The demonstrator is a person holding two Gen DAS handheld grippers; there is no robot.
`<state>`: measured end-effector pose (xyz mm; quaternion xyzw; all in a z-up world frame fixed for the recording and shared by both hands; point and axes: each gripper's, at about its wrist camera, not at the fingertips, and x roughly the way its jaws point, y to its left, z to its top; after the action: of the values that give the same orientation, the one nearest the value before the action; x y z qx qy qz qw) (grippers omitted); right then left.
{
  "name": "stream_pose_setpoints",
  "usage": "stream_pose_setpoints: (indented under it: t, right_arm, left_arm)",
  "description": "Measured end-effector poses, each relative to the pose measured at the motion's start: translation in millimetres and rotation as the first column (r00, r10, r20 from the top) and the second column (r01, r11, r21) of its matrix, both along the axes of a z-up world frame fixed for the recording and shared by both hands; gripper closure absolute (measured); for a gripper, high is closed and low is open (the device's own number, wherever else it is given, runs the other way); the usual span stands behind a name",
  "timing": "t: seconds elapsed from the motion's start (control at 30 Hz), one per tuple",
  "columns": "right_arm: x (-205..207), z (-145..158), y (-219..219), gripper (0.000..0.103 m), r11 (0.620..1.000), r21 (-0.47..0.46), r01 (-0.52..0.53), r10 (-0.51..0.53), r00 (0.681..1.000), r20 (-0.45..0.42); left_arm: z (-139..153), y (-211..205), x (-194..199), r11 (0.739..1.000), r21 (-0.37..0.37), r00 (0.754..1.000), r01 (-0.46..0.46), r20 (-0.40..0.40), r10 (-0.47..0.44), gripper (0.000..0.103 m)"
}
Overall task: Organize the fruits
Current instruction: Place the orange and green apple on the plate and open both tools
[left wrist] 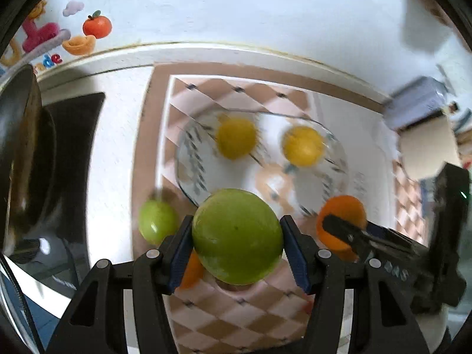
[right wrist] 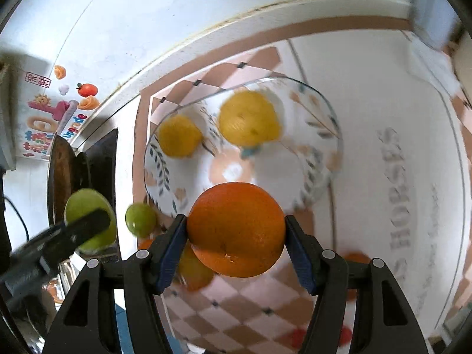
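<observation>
With the left gripper (left wrist: 236,236) clamping a green apple (left wrist: 237,236) and the right gripper (right wrist: 236,230) clamping an orange (right wrist: 236,229) above the glass plate (right wrist: 330,124), either round fruit may roll off once released.

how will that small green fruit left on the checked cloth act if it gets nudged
The small round green fruit would probably roll, since it sits free on the flat checked cloth. Its glossy skin may slip. The patterned glass plate beside it might stop it.

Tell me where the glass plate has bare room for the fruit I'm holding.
The near half of the glass plate is bare, in front of the two lemons crowding its far side. Its near-left rim is tight beside the small green apple.
</observation>
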<state>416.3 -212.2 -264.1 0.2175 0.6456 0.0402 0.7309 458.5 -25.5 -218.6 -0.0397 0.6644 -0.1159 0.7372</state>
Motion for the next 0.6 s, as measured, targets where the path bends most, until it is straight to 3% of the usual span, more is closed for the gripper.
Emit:
stream_pose_setpoints:
  t: [0.17,0.33,0.6]
  right_arm:
    - [35.4,-29.8,23.2,0.035,0.999,-0.016,-0.045,0.044,0.999,-0.024]
    - [53.9,-58.3,41.0,0.035,0.997,-0.015,-0.079,0.078,0.995,-0.059]
    - [62.3,-73.1,47.9,0.034,0.994,0.017,-0.108,0.109,0.988,-0.111]
  left_arm:
    - [-47.1,15.4,47.0,0.999,0.049,0.995,-0.024,-0.097,0.029,0.048]
    - [-84.2,20.7,67.9,0.998,0.045,0.976,-0.053,-0.208,0.061,0.048]
    - [-107.0,19.2,74.5,0.997,0.051,0.957,-0.05,-0.285,0.063,0.048]
